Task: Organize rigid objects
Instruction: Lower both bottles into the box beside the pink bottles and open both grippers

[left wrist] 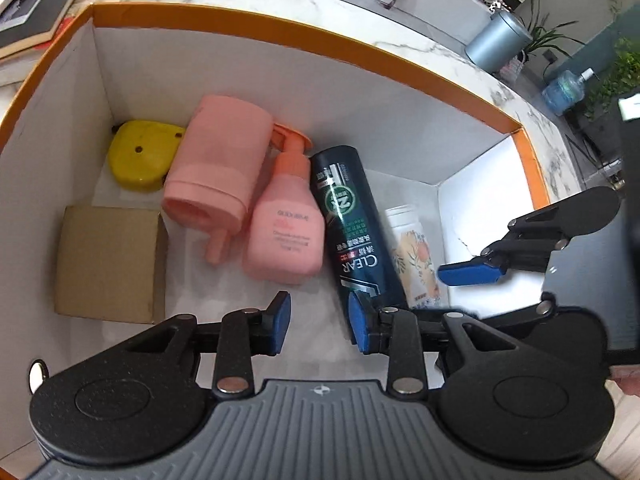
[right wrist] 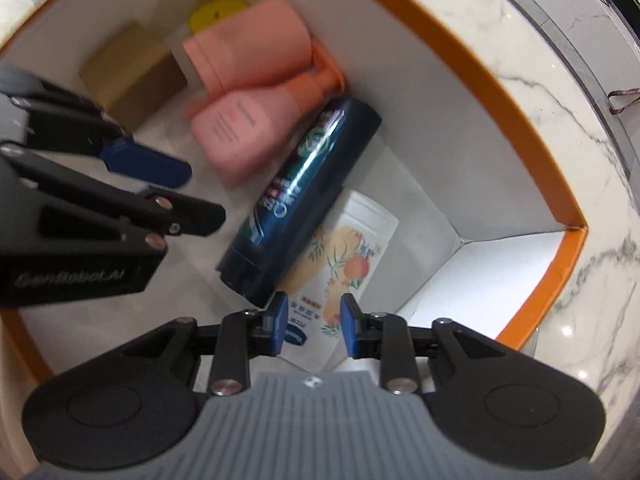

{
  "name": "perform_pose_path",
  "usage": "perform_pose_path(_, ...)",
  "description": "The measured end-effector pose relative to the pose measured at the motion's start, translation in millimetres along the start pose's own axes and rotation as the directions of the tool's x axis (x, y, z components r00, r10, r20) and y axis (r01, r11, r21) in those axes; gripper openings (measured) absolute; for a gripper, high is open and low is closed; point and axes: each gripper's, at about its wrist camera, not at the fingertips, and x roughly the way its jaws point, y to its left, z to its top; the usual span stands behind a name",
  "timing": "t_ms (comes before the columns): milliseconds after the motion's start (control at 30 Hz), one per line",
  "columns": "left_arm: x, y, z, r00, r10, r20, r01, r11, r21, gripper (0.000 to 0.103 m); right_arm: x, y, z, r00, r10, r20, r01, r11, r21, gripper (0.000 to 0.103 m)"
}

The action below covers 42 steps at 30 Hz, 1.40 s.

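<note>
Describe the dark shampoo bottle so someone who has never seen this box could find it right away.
Look inside the orange-rimmed box with white walls. Several items lie in a row on its floor; the dark shampoo bottle lies between the pink pump bottle and the white floral bottle. It is the only dark one, labelled CLEAR.

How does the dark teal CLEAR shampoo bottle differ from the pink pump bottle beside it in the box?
The dark teal CLEAR shampoo bottle is a long, slim, glossy cylinder; the pink pump bottle is shorter, squat and matte. The teal one ends in a flat dark cap, the pink one in an orange pump. Both lie flat, side by side.
</note>
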Motion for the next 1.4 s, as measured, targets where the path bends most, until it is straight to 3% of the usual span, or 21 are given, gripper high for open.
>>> perform_pose_path(233,0.6,3.7,-0.7,1.0,-0.03,-0.001,0.03,1.0,-0.006,0.038,15.8,15.4,5.5,0.995,-0.01,-0.096,0.003,0.997,-0.072,0.06)
perform_pose_path(700,6.7,4.1,1.1,0.997,-0.079,-0.005,0.078,0.996,-0.043,0.038,6.3,10.5,-4.7,1.0,0.025,0.018,-0.027,0.986,0.166,0.059)
perform_pose_path(800,6.7,4.2,1.6,0.997,-0.08,-0.002,0.08,0.996,-0.044,0.038,1.4,13.6,-8.6,0.999,0.04,0.027,-0.043,0.986,0.161,0.062)
perform_pose_path(900,7.6,4.4,1.7,0.997,-0.076,0.0,0.076,0.996,-0.045,0.038,-2.5,18.7,-9.7,0.996,0.083,-0.018,-0.081,0.994,0.079,0.067)
perform_pose_path(967,8.2,4.2,3.0,0.998,-0.07,-0.001,0.07,0.997,-0.041,0.038,-7.1,22.9,-11.7,0.996,0.08,-0.04,-0.079,0.997,0.014,0.065)
perform_pose_path(1033,8.0,4.5,3.6,0.998,-0.067,0.0,0.067,0.997,-0.044,0.038,-7.4,24.3,-13.8,0.995,0.076,-0.072,-0.077,0.997,-0.02,0.054)
perform_pose_path(1133,8.6,6.0,3.4,0.998,-0.067,-0.003,0.067,0.997,-0.046,0.038,-0.4,30.2,-16.9,0.992,0.049,-0.119,-0.056,0.997,-0.059,0.044)
perform_pose_path(1267,8.7,5.3,2.2,0.997,-0.071,0.005,0.071,0.997,-0.038,0.038,1.5,29.1,-19.0,0.994,0.056,-0.09,-0.056,0.998,0.003,0.043)
perform_pose_path(1400,7.5,2.4,2.7,0.999,-0.051,0.0,0.05,0.999,-0.02,0.038,-3.2,24.6,-19.1,0.999,0.013,-0.036,-0.012,0.999,0.036,0.029)
